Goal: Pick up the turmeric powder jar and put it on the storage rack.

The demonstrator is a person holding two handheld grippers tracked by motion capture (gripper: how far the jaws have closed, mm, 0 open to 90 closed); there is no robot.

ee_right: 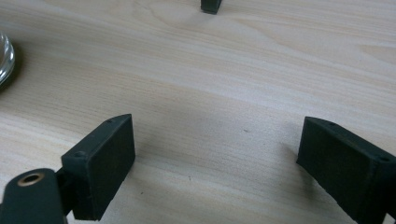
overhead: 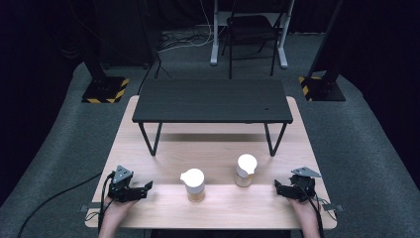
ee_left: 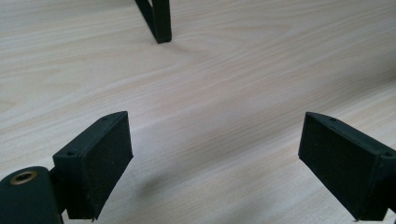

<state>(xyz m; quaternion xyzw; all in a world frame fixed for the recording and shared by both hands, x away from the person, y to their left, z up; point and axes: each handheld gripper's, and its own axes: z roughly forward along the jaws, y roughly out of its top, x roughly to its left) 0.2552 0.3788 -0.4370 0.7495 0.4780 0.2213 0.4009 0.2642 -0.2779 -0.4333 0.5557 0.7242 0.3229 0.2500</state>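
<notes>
Two small glass jars with white lids and amber contents stand on the wooden table (overhead: 218, 208), one (overhead: 193, 184) left of centre and one (overhead: 246, 170) right of centre and slightly farther back. My left gripper (overhead: 146, 188) rests near the table's front left and points right toward the jars. Its jaws stand open over bare wood in the left gripper view (ee_left: 215, 135). My right gripper (overhead: 278, 188) rests at the front right, pointing left, also open with nothing between its pads (ee_right: 215, 135). The glass base of a jar (ee_right: 3, 58) shows at the left edge of the right gripper view.
A low black bench (overhead: 213, 100) on thin angled legs stands across the back half of the table; one leg (ee_left: 159, 21) is ahead of the left gripper, and a foot (ee_right: 212, 5) ahead of the right. Cables trail off the front edge by both hands.
</notes>
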